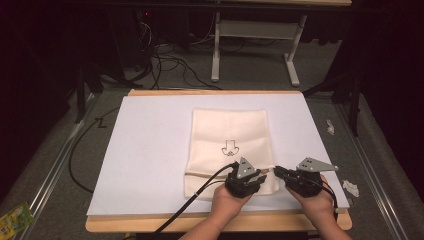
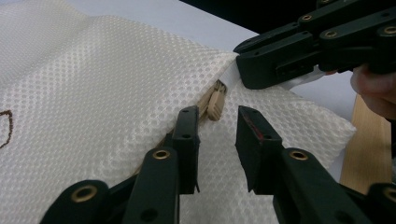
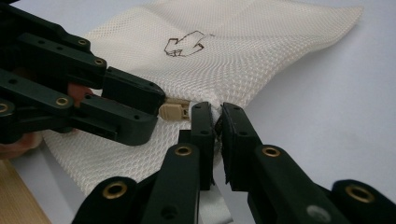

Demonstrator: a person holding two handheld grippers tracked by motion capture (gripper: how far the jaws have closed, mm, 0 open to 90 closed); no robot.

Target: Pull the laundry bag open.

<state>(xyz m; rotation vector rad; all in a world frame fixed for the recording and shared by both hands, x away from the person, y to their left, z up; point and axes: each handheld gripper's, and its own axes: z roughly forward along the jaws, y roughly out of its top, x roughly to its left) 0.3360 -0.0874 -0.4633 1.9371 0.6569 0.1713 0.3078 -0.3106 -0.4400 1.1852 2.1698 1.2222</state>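
A cream mesh bag point(image 1: 230, 135) lies flat on the white sheet, with a small black arrow drawing point(image 1: 230, 147) on it. Its zipper runs along the near part, and the tan zipper pull point(image 2: 215, 103) sits at the zip's right end. My left gripper point(image 1: 262, 176) rests over the bag's near right corner. Its jaws stand slightly apart, with the pull point(image 3: 172, 112) just ahead of their tips, untouched. My right gripper point(image 1: 276, 171) comes in from the right and is shut on the bag's edge point(image 3: 218, 112) beside the zip end. The two grippers' tips almost meet.
The white sheet point(image 1: 150, 150) covers a wooden table point(image 1: 150, 222). A black cable point(image 1: 195, 200) trails from the left gripper over the near edge. Paper scraps point(image 1: 350, 187) lie off the table's right side, and a green packet point(image 1: 15, 217) at the lower left.
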